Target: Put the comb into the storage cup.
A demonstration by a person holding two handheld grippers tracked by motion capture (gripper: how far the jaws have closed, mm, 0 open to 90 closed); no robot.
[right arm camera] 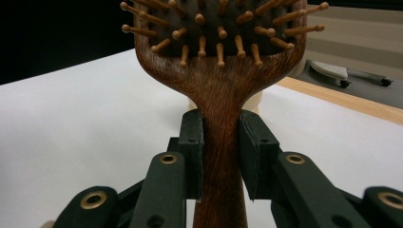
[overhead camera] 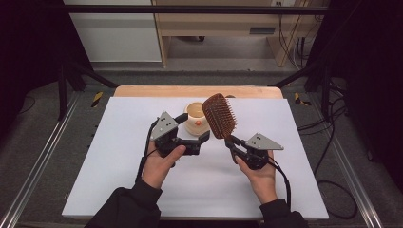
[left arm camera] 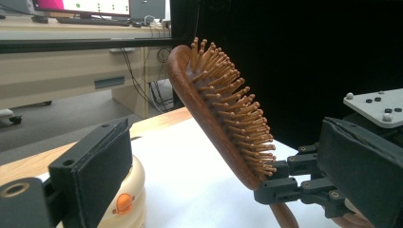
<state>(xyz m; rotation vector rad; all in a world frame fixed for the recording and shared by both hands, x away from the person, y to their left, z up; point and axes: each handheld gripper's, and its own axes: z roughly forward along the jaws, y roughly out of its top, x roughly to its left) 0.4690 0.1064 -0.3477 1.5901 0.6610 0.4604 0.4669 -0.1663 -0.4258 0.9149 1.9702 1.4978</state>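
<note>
Right claw [overhead camera: 231, 140] pinches the wooden hairbrush [overhead camera: 219, 115] by its handle; the head-heavy brush could pivot. Left claw [overhead camera: 194, 127], open, straddles the cream jar [overhead camera: 196, 119].

Both forearms in dark sleeves come up from the near edge of the table [overhead camera: 119, 190], each hand wrapped round a gripper body. Left gripper [overhead camera: 196, 128] sits left of the hairbrush [overhead camera: 219, 115], pointing across toward it, jaws spread wide — nothing pressed between the pads. Right gripper [right arm camera: 221, 152] angles up and away from the person, jaws clamped on the hairbrush handle from both sides — pads flat against the wood.
</note>
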